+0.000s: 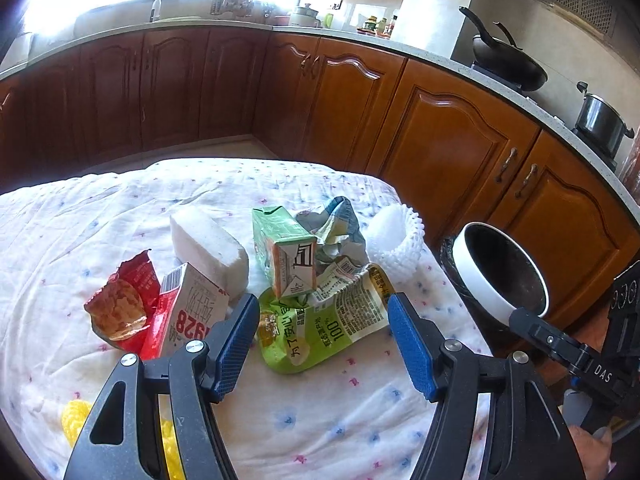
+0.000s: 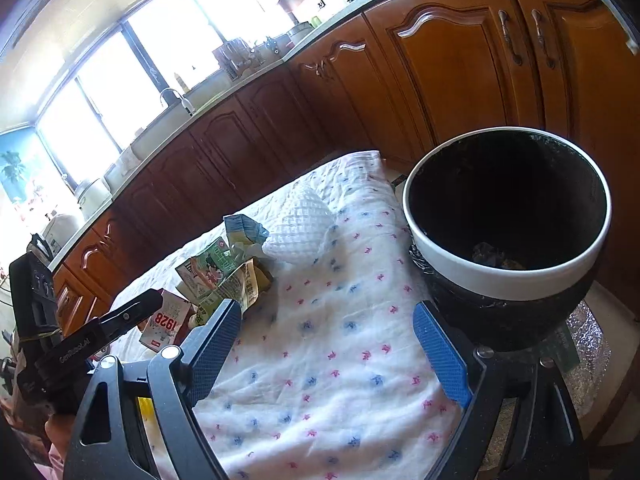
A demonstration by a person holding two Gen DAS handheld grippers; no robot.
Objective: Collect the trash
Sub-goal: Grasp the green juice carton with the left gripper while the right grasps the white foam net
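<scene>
Am hovering left gripper (image 1: pixel 324 340) over green pouch (image 1: pixel 320 328), jaws half open, empty. Pouch lying at 12 o'clock: light, crinkly, slippery; am pinching flat edge. Right gripper (image 2: pixel 328 340) gaping, empty; bin (image 2: pixel 508 216) at 1 o'clock.

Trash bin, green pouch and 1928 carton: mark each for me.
Trash bin (image 2: pixel 500 280), right wrist view, white rim band.
Green pouch (image 1: pixel 320 336), left wrist view, printed front.
1928 carton (image 1: pixel 192 312), left wrist view, front face with number.
</scene>
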